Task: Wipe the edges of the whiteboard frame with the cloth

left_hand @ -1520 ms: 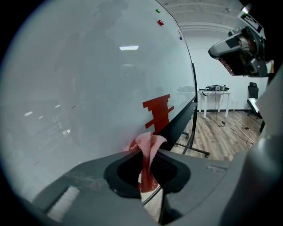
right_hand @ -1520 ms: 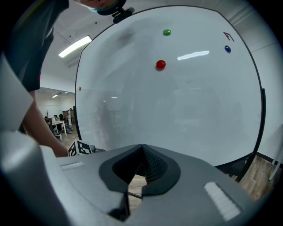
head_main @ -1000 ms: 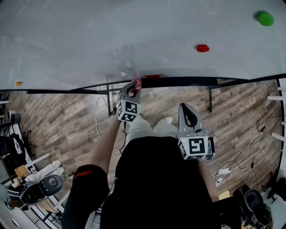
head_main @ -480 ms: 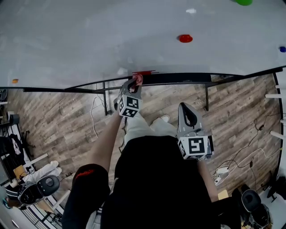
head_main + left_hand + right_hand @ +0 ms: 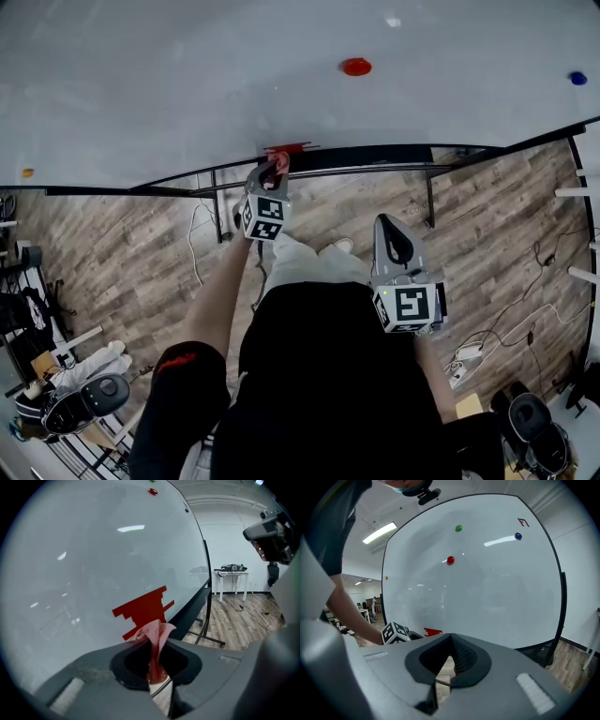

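Note:
My left gripper (image 5: 273, 172) is shut on a pink-red cloth (image 5: 154, 639), whose tip (image 5: 279, 164) sits at the whiteboard's lower black frame edge (image 5: 375, 159). A jagged red mark (image 5: 143, 609) lies on the white board (image 5: 187, 84) just above that edge, right beyond the cloth. My right gripper (image 5: 395, 244) hangs lower and to the right, away from the board, its jaws shut with nothing between them (image 5: 449, 656). The left gripper's marker cube (image 5: 395, 633) shows in the right gripper view beside the red mark (image 5: 433, 632).
Red (image 5: 356, 67), blue (image 5: 578, 79) and small orange (image 5: 27, 172) magnets stick to the board, plus a green one (image 5: 458, 528). The board's stand legs (image 5: 429, 202) rest on wood flooring with cables (image 5: 525, 328). A small white table (image 5: 230, 576) stands far off.
The left gripper with the cloth has shifted slightly left and up along the lower frame edge, keeping hold of the cloth. The right gripper has stayed put.

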`<state>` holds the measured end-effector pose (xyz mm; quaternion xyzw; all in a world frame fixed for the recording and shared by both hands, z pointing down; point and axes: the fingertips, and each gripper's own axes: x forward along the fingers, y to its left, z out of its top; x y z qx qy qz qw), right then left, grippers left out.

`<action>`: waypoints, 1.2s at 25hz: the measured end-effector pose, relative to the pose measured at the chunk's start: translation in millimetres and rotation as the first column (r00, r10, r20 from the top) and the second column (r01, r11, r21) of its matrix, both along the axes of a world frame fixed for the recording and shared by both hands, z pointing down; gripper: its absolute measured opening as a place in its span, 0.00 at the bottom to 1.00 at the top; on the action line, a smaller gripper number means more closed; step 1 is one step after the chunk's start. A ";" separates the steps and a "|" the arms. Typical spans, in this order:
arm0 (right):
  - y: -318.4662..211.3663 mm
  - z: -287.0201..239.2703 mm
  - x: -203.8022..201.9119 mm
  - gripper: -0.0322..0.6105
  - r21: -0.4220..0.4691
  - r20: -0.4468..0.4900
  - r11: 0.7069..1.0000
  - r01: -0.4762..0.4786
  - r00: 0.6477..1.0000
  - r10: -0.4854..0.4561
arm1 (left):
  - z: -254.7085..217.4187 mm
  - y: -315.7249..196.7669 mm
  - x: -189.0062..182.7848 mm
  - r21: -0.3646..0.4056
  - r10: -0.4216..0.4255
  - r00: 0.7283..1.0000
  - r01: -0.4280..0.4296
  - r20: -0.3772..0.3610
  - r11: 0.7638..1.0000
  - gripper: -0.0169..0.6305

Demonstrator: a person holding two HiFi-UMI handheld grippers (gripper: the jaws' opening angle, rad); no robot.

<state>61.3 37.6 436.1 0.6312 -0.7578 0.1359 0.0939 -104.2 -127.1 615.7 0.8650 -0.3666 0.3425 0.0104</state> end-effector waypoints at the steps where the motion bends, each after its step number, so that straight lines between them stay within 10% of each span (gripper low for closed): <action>1: 1.3 -0.4 -0.3 0.05 0.001 0.000 1.000 -0.001 1.000 0.001 | -0.2 0.4 0.5 -0.001 0.003 1.000 -0.003 0.001 1.000 0.10; 30: -20.8 -9.8 -1.4 0.05 0.000 -0.034 0.988 -0.151 0.988 0.151 | 3.2 10.2 43.5 -0.086 0.087 0.996 -0.090 -0.037 0.992 0.10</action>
